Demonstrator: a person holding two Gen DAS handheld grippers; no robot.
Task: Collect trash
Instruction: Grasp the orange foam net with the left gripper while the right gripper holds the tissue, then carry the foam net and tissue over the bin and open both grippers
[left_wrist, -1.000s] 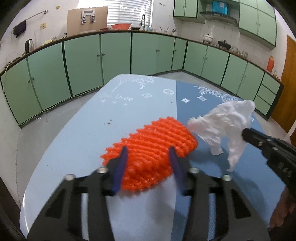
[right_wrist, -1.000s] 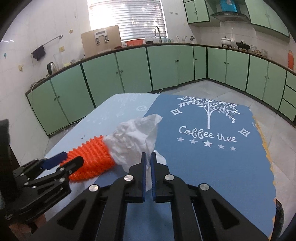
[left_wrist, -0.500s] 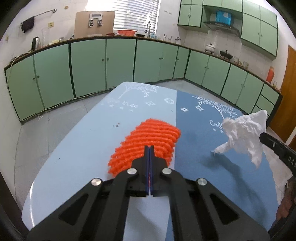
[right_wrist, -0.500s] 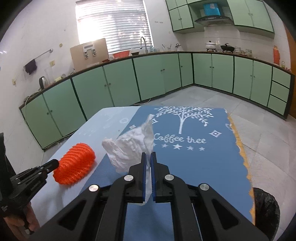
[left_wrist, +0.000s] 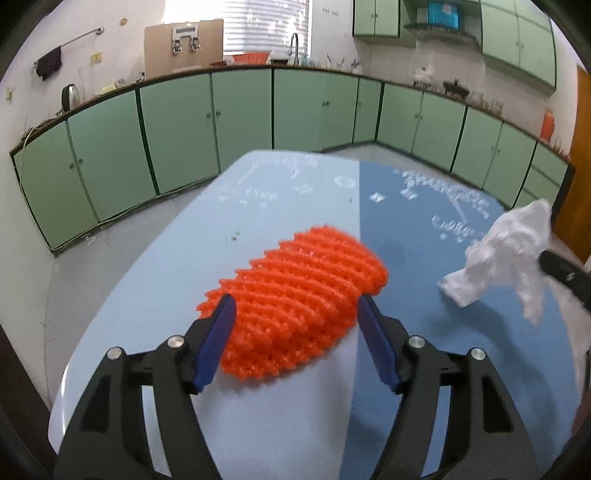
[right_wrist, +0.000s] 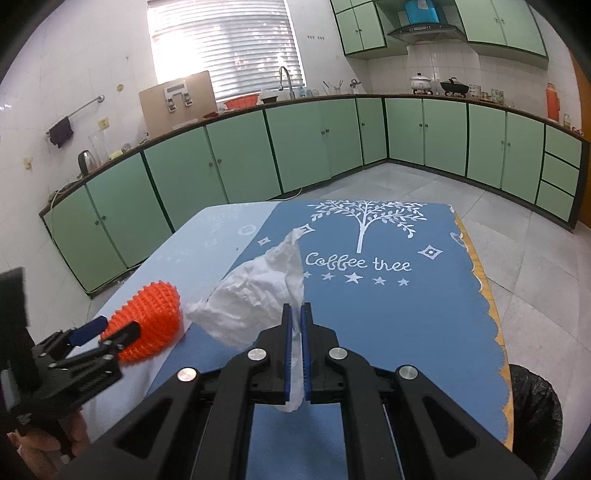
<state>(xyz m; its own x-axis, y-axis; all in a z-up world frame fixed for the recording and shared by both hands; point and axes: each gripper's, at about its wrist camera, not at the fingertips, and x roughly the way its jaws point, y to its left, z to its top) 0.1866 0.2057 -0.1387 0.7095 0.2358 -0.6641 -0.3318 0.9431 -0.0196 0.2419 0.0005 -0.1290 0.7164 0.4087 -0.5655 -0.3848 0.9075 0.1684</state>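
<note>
An orange foam fruit net (left_wrist: 295, 299) lies on the light blue half of the table; it also shows in the right wrist view (right_wrist: 151, 321). My left gripper (left_wrist: 295, 325) is open, its blue pads on either side of the net's near end. My right gripper (right_wrist: 294, 317) is shut on a crumpled white tissue (right_wrist: 258, 295) and holds it above the dark blue half of the table. The tissue also shows at the right of the left wrist view (left_wrist: 506, 254).
The table (right_wrist: 388, 314) has a blue "Coffee tree" cloth. A bin with a black bag (right_wrist: 532, 410) stands on the floor beside the table's right edge. Green cabinets (right_wrist: 332, 144) line the far walls.
My left gripper was open around the net, then shut and drawn back, and now stands open around the net's near end again. My right gripper lifted the tissue to the right, away from the net.
</note>
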